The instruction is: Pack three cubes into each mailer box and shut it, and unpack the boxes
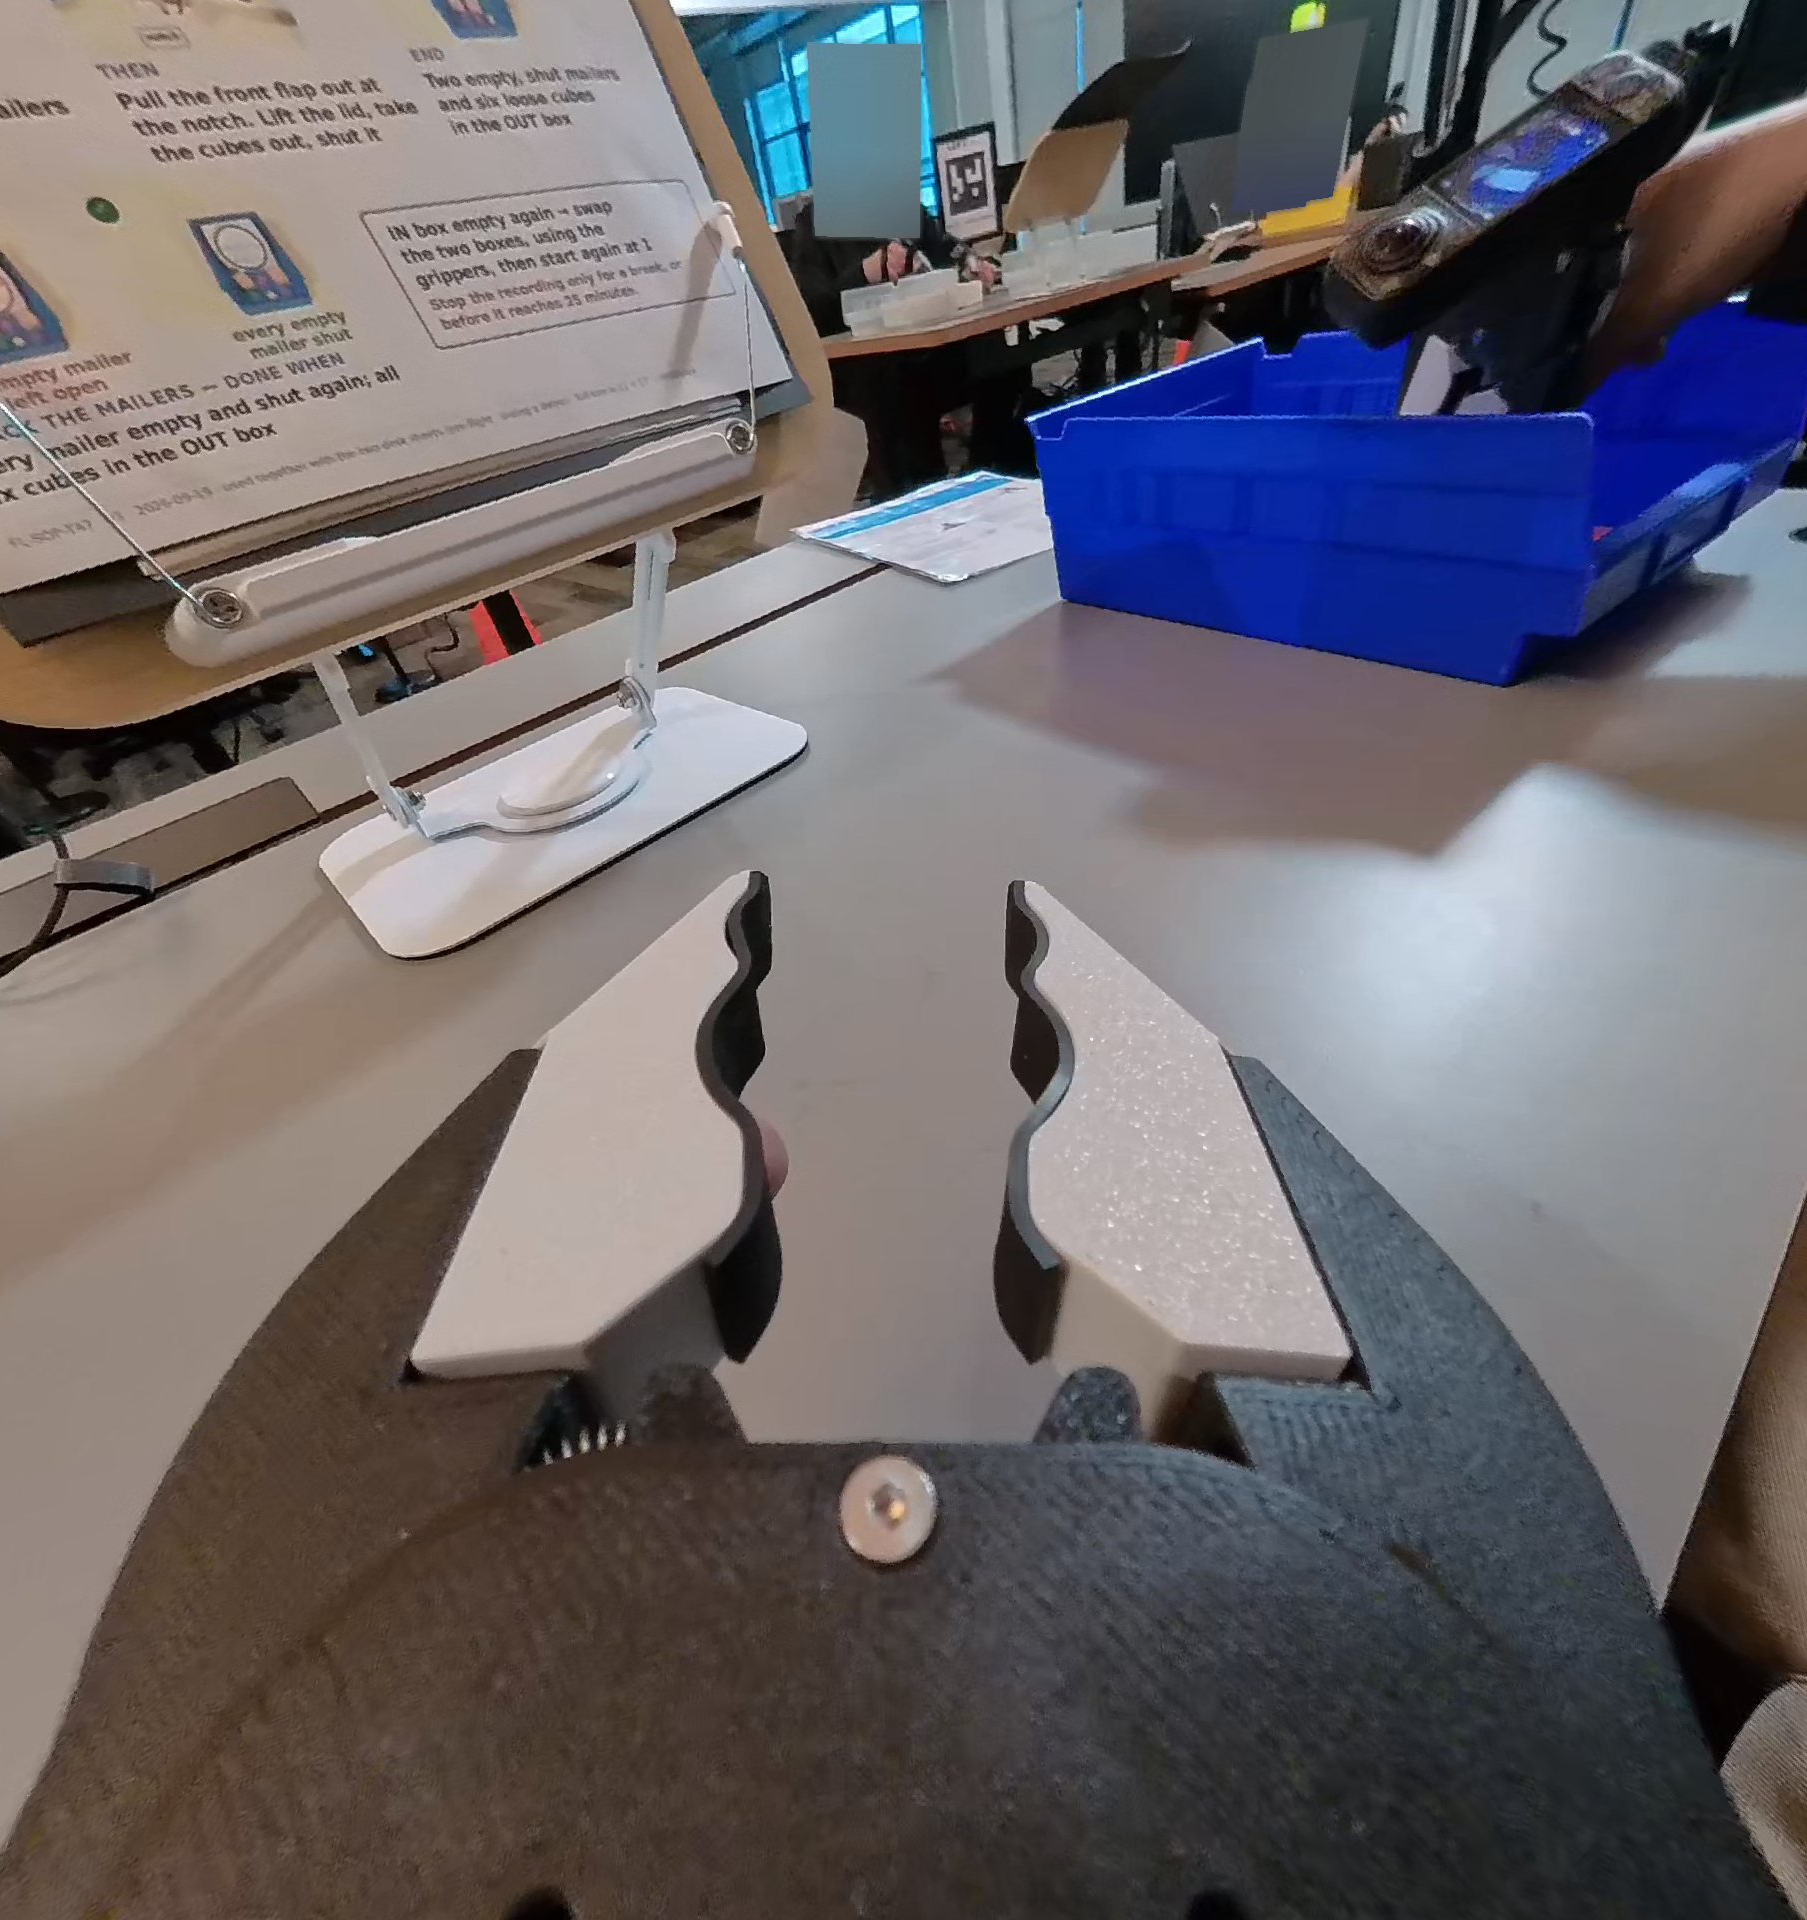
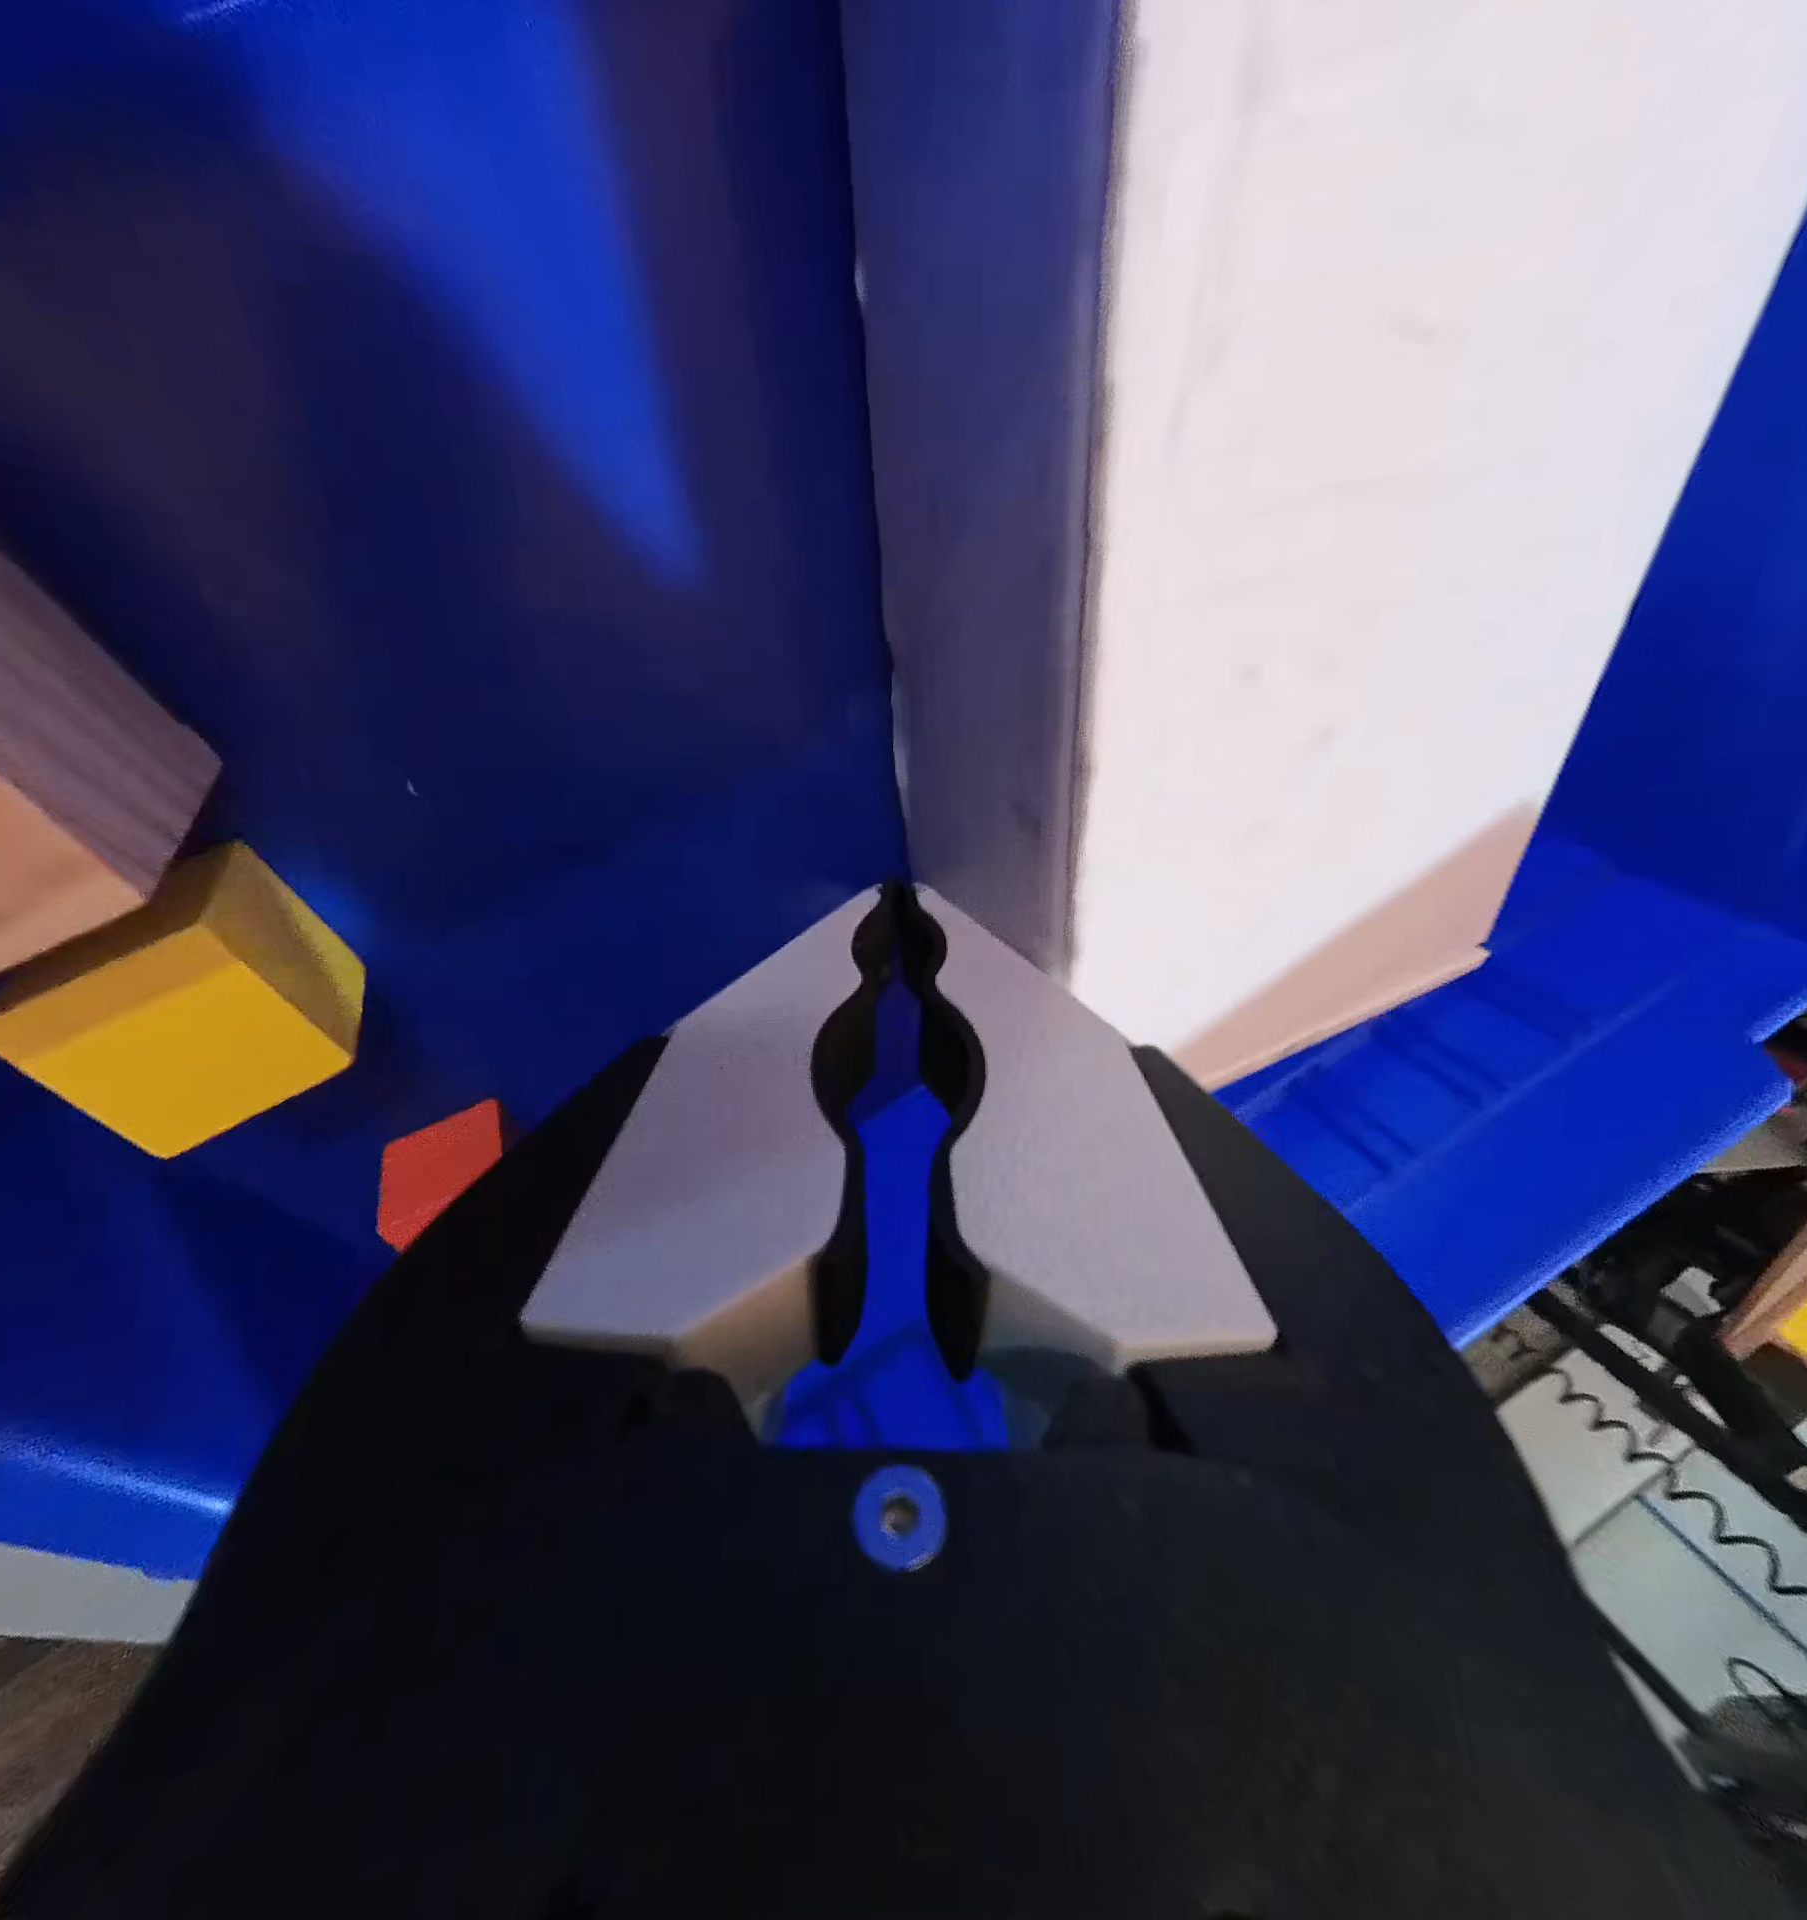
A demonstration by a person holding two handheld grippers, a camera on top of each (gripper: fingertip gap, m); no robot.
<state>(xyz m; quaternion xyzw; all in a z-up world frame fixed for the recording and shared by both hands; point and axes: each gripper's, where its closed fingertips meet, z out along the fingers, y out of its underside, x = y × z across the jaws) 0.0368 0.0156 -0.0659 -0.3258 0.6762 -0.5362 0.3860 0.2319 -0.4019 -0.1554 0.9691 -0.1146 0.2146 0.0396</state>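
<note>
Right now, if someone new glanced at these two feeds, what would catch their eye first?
Most likely the bright blue plastic bin on the grey table, with the right gripper reaching down inside it, its fingertips pinched on the edge of a white cardboard mailer box. Next, the yellow wooden cube on the bin floor. The left gripper hovers open and empty beside a white document stand.

Left tool (image 1: 888, 1039) gapes empty above grey table (image 1: 1294, 935)

Open-plan office, desk rows (image 1: 1034, 322), large windows (image 1: 785, 114)
</note>
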